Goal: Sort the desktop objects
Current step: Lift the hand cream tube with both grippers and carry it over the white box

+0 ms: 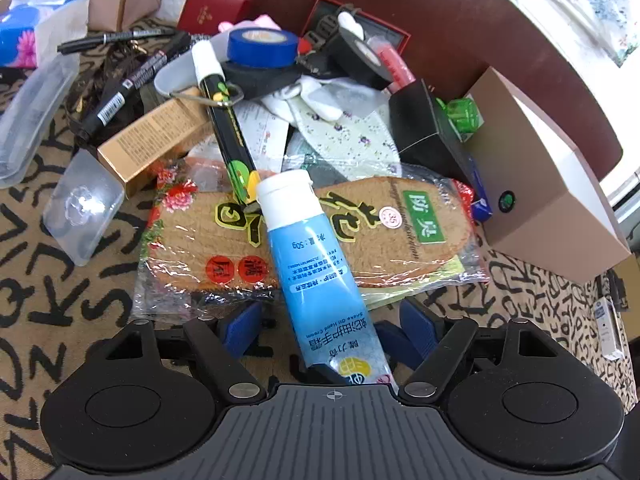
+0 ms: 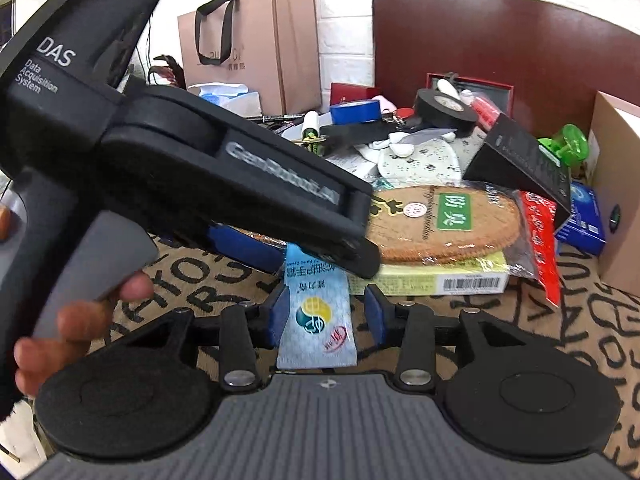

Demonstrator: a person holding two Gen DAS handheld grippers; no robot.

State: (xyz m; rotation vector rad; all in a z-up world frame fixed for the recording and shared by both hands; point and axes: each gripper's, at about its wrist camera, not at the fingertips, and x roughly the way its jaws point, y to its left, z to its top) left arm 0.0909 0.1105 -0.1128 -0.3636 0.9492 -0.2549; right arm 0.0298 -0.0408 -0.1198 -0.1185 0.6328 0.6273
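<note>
Lying cap-first across the plastic-wrapped woven insole (image 1: 360, 236): blue hand-cream tube with white cap (image 1: 316, 264). Standing wide around its body, pads clear: left gripper (image 1: 332, 328). Bracketing the crimped tail, right gripper (image 2: 326, 314) half-spread, left pad possibly touching.

I seem to be in a home: my counter (image 1: 52, 300) wears a letter-print cloth, heaped with insoles (image 1: 360, 232), tape rolls (image 1: 262, 46), markers (image 1: 132, 80), a tissue pack (image 1: 36, 28) and a paper shopping bag (image 2: 256, 44).

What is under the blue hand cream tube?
The hand cream tube lies across the wrapped insoles, its tail over the patterned cloth. Whatever lies beneath the insoles there is covered.
</note>
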